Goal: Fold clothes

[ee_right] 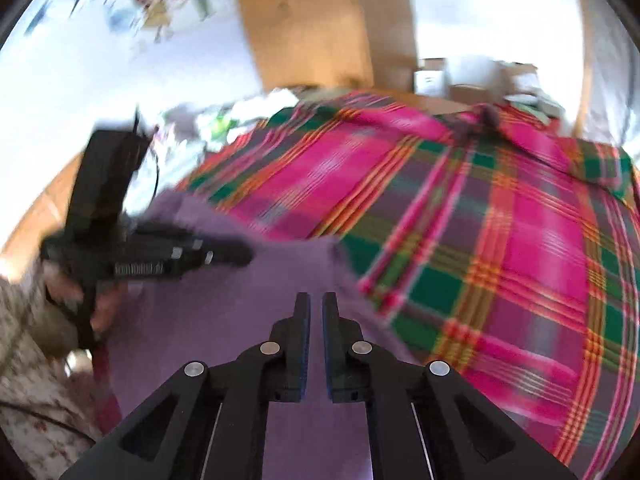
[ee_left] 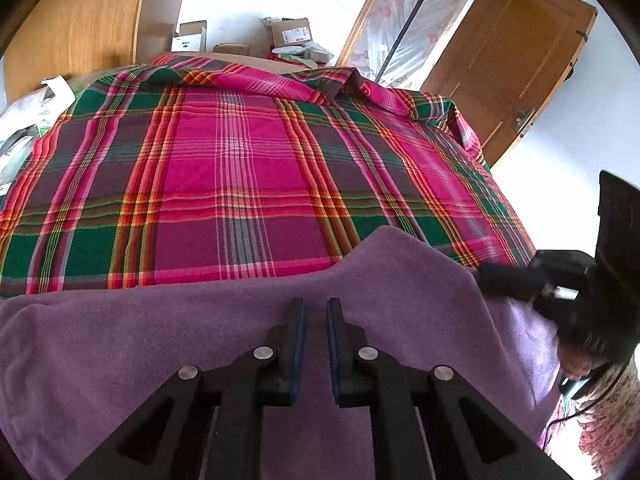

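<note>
Purple cloth (ee_left: 248, 332) beneath left gripper (ee_left: 316, 308)

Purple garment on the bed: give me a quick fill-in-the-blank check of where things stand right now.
1. The purple garment lies on a ____ bedsheet.
2. The left gripper hovers over the ____ garment.
3. Between the left gripper's fingers there is ____.
4. The wooden door stands ____.

Missing words: plaid; purple; nothing; open
</note>
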Motion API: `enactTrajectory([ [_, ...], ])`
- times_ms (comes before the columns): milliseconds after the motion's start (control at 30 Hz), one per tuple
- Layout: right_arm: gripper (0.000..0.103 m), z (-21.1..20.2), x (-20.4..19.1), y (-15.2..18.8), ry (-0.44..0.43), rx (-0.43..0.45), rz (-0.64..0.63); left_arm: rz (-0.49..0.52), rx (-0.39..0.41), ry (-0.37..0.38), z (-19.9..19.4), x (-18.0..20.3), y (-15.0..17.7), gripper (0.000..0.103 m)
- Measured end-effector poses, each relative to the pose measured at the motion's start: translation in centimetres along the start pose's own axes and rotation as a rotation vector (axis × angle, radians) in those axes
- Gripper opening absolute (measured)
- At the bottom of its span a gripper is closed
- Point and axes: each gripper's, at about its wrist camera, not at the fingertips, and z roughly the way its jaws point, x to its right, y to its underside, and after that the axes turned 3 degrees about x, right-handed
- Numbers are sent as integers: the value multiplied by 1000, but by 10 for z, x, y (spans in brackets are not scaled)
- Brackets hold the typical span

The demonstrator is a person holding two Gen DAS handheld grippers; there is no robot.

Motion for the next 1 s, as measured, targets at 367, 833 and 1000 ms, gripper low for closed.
enactTrajectory([
  [367,2,26,15,9,67,-25,116,-13,7,10,1,-7,0,10],
  [833,7,-1,9,15,197,39,205,-12,40,3,-19,-6,6,10],
  [1000,8,-30,26,46,308,57,348,-47,53,-5,-30,-16,14,10],
])
